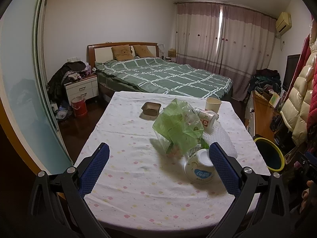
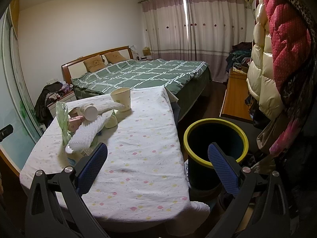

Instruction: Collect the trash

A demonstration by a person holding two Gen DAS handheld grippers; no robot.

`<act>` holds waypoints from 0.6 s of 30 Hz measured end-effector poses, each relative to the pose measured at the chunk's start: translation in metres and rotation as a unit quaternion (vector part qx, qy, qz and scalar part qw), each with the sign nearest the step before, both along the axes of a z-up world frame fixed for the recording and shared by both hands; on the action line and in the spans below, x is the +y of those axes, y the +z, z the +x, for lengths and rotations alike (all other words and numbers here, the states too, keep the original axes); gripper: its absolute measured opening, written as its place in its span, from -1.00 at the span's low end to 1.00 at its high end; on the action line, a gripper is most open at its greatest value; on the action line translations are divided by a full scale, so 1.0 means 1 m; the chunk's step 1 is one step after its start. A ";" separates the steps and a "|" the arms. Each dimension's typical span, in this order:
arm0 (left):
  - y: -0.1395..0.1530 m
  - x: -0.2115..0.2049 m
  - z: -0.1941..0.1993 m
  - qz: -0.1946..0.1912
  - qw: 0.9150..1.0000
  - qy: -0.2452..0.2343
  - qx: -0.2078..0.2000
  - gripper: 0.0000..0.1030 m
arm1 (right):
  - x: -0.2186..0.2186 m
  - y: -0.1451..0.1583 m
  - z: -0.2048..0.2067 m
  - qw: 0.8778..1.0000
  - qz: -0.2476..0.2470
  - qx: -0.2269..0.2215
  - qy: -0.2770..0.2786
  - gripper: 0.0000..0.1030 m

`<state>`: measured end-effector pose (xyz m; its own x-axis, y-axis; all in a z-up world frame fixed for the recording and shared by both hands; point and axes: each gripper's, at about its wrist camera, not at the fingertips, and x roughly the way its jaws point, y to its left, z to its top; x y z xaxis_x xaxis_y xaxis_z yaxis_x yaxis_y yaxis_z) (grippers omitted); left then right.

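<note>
Since nothing is gripped yet, both the left tongs (image 1: 158, 166) and right tongs (image 2: 157, 163) gape wide, with the trash (a bowl (image 1: 199, 168), a green bag (image 1: 177, 127)) heaped on the desk (image 1: 128, 178) just ahead of the left pair and the bin (image 2: 216, 138) waiting under the right.

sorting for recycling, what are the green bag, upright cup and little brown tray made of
Green bag: thin glossy plastic, see-through and crinkled. Upright cup: probably paper, matte cream with a rolled rim. Brown tray: possibly foil or plastic, too small to tell.

bed (image 1: 158, 75) green quilt | curtains (image 1: 223, 39) drawn | walls white
</note>
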<state>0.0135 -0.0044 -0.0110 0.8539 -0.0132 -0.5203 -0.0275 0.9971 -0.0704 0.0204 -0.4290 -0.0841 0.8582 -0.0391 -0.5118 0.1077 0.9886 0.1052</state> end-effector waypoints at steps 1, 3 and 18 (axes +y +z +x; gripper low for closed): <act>0.000 0.000 0.000 0.000 1.000 0.000 0.001 0.93 | 0.000 -0.001 0.000 1.000 0.000 0.001 0.000 0.88; -0.001 -0.001 0.001 0.001 1.000 0.000 0.001 0.93 | -0.001 -0.001 0.002 1.000 0.001 0.003 0.000 0.88; -0.004 -0.002 0.005 0.004 1.000 -0.004 0.006 0.93 | -0.002 -0.003 0.003 1.000 0.003 0.003 -0.001 0.88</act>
